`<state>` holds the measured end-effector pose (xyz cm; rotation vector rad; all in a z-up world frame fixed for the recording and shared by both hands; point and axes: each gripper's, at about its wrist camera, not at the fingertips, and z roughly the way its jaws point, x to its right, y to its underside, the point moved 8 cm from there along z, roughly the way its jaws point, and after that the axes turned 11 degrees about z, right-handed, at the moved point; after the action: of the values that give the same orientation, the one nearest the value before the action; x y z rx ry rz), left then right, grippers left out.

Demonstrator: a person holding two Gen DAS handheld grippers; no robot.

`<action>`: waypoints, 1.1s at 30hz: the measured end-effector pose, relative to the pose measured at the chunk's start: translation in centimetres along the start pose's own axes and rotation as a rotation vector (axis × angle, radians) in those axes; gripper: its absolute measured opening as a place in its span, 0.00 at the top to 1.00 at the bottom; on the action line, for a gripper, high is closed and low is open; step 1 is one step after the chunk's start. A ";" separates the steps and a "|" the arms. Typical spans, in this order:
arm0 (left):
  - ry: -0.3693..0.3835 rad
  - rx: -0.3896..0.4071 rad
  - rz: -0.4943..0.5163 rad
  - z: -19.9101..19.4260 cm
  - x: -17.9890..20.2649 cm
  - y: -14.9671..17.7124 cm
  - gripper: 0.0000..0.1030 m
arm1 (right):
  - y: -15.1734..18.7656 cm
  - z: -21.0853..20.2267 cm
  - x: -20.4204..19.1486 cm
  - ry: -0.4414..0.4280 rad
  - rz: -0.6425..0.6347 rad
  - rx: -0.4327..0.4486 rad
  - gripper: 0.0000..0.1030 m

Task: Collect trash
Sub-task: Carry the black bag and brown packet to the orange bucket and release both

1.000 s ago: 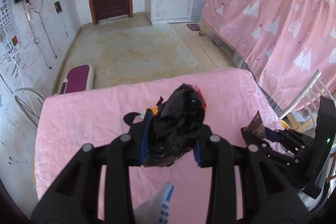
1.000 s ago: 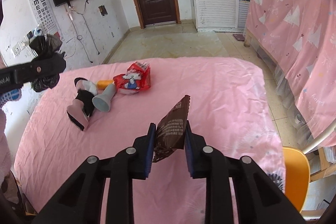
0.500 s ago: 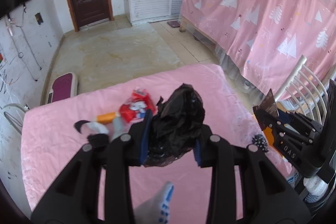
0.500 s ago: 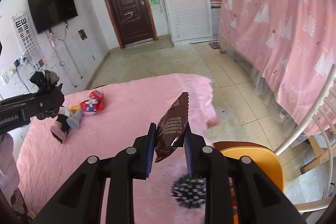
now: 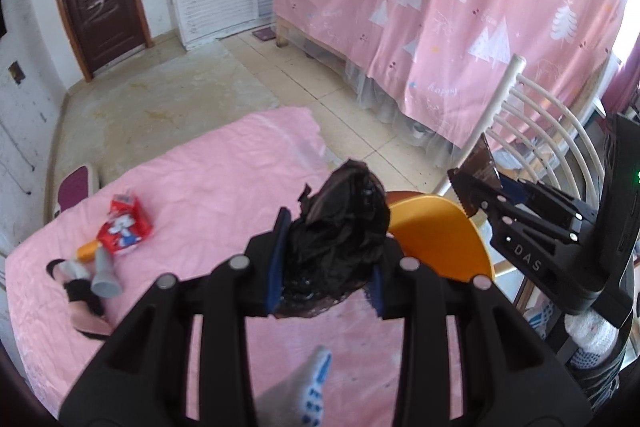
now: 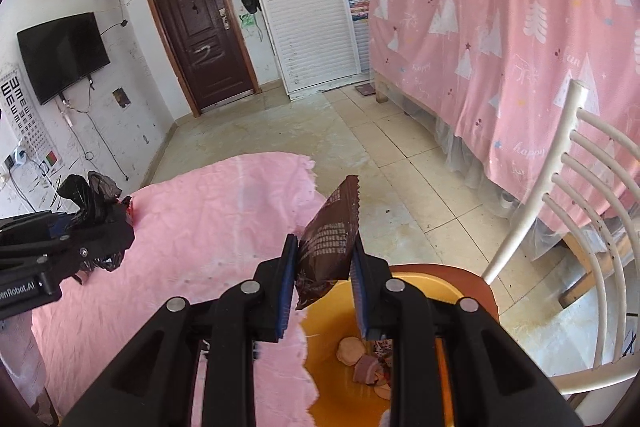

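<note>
Right wrist view shows my right gripper [image 6: 323, 277] squeezed tight on a brown snack wrapper [image 6: 330, 241], light and crinkly, over the orange bin [image 6: 416, 287], while my left gripper [image 5: 324, 267] pinches a soft black bag [image 5: 340, 219].

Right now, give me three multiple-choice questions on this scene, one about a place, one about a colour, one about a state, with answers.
1. Where does the red snack packet lie?
A. on the pink table cover
B. in the basin
C. on the floor

2. What colour is the basin?
A. blue
B. orange
C. white

3. What is the right gripper doing?
A. standing open and empty
B. clamping a brown wrapper
C. clamping a black bag

Answers: 1 A, it rests on the pink table cover. 2 B, its rim is orange. 3 B, the brown wrapper sits pinched between the pads.
</note>
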<state>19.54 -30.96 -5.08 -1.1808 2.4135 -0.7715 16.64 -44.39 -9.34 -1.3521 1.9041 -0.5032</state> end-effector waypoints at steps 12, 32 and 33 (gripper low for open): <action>0.069 -0.061 0.089 3.8 6.7 -1.7 0.69 | 0.4 0.2 5.2 0.018 0.069 -0.004 0.85; 0.098 -0.049 0.070 4.0 7.7 -2.6 0.40 | 1.9 1.4 6.5 0.032 0.105 -0.055 0.82; 0.094 -0.045 0.063 3.8 7.3 -2.6 0.40 | 1.9 1.5 6.4 0.032 0.103 -0.056 0.81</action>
<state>18.79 -39.29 -7.05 -1.1021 2.5447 -0.7733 15.42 -49.45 -13.74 -1.2801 2.0159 -0.4254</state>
